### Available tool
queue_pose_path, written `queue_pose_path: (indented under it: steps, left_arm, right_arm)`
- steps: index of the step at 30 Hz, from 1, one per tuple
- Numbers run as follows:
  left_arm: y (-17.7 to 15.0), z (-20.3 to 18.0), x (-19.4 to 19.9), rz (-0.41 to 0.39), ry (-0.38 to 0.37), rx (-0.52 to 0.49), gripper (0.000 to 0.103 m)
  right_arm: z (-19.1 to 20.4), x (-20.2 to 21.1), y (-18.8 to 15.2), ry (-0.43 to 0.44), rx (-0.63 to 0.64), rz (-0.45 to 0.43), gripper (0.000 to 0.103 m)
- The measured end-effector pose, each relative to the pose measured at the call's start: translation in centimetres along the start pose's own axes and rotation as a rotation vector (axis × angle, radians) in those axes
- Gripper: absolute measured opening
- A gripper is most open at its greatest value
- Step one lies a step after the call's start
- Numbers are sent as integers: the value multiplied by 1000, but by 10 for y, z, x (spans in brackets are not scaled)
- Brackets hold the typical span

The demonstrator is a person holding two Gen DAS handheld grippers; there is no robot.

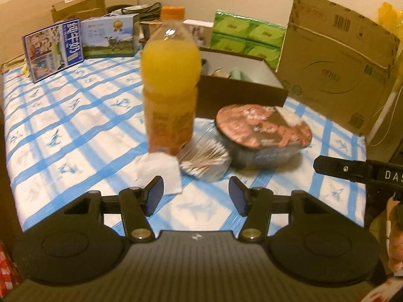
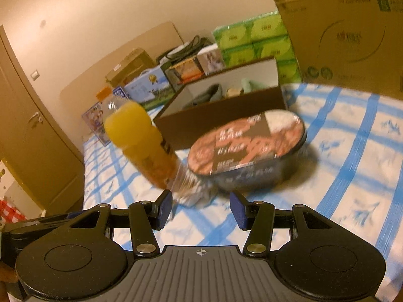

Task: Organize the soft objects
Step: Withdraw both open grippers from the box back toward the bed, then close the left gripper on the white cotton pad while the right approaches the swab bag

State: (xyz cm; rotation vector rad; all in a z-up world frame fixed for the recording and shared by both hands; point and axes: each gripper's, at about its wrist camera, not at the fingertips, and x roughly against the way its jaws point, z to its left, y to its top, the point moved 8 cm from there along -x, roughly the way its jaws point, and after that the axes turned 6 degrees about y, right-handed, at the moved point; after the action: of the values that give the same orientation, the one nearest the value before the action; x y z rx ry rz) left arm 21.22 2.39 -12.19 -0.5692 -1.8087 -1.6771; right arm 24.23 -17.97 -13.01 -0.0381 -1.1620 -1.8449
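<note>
On the blue-checked bed cover lies a folded white tissue point(image 1: 158, 171), just ahead of my left gripper point(image 1: 196, 196). That gripper is open with nothing between its pads. Beside the tissue is a clear bag of cotton swabs point(image 1: 206, 161), seen in the right wrist view as the swab bag point(image 2: 191, 191). It lies close in front of my right gripper point(image 2: 201, 207), which is also open and empty. Behind stands an open brown box point(image 1: 239, 93) point(image 2: 221, 115) holding a pale green soft item point(image 2: 249, 85) and a grey one point(image 2: 209, 93).
An orange juice bottle point(image 1: 171, 80) point(image 2: 141, 141) stands upright by the tissue. A sealed noodle bowl point(image 1: 262, 130) point(image 2: 249, 146) sits right of it. Green tissue packs point(image 1: 246, 40), a big cardboard sheet point(image 1: 337, 63) and milk cartons point(image 1: 53, 50) line the back. The right gripper's black finger point(image 1: 335, 166) shows at the right.
</note>
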Motion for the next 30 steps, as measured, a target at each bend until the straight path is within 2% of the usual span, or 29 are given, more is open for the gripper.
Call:
queue_pose_path:
  steps: [11,19,30]
  left_arm:
    - [-41,30,-23,64,60,20,54]
    - [-48,40,-38,73,72,28,56]
    - [-43,51,-69,72,90,11,56]
  right_arm:
    - [7,-28,-33,-33,44,80,51]
    - [7,-56,-50,-65,95,127,51]
    - [1,-89,-46,-103,104,134,51]
